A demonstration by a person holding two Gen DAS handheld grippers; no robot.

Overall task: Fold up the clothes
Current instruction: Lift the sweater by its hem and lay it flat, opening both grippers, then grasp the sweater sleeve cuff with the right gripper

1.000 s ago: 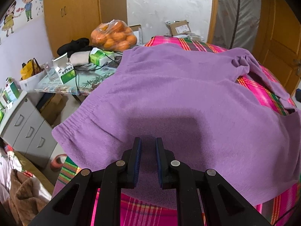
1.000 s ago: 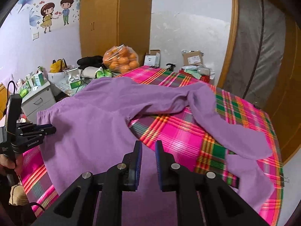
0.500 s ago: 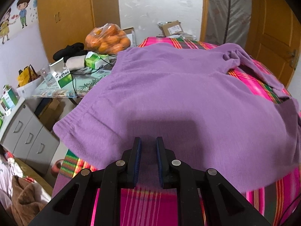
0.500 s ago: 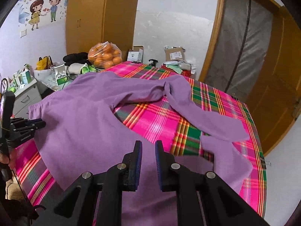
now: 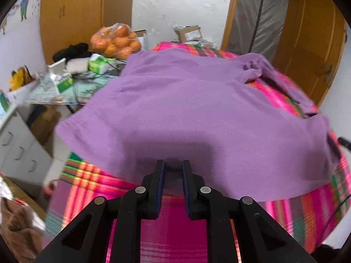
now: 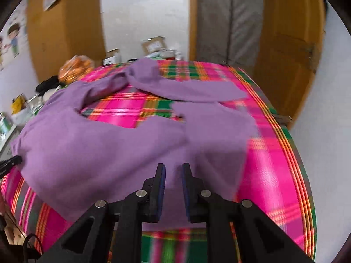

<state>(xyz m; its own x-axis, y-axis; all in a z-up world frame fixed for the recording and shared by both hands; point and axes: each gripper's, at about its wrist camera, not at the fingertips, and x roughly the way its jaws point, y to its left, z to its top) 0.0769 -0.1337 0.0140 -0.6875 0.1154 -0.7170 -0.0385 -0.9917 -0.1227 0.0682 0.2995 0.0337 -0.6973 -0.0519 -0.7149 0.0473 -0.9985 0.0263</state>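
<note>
Lying spread across a bright pink plaid cloth that covers the work surface, a purple fleece garment waits to be folded. In the right wrist view its wide body fills the area from 9 o'clock to the centre, one long limb stretches toward 1 o'clock, and a shorter flap lies just right of centre, overlapping the body.

The left gripper hovers at the garment's near edge at 6 o'clock of its own view. Its jaws stand a narrow gap apart, and nothing is pinched between them; the fabric edge lies just beyond the tips. The right gripper points down over the near hem beside the flap. Its jaws are opening, and the pads are not pressing on any cloth, though purple fabric lies under the gap.

A judgement on doing this step well: both claws should probably take the near hem at matching points, well apart, so the fold line stays straight. Each should open wide enough to slide one pad beneath the hem, and avoid snagging the plaid cloth below. The stray limb toward 1 o'clock likely wants laying over the body first, or the fold will bunch.

A bag of oranges sits on a cluttered side table at 10 o'clock, clear of the work.
</note>
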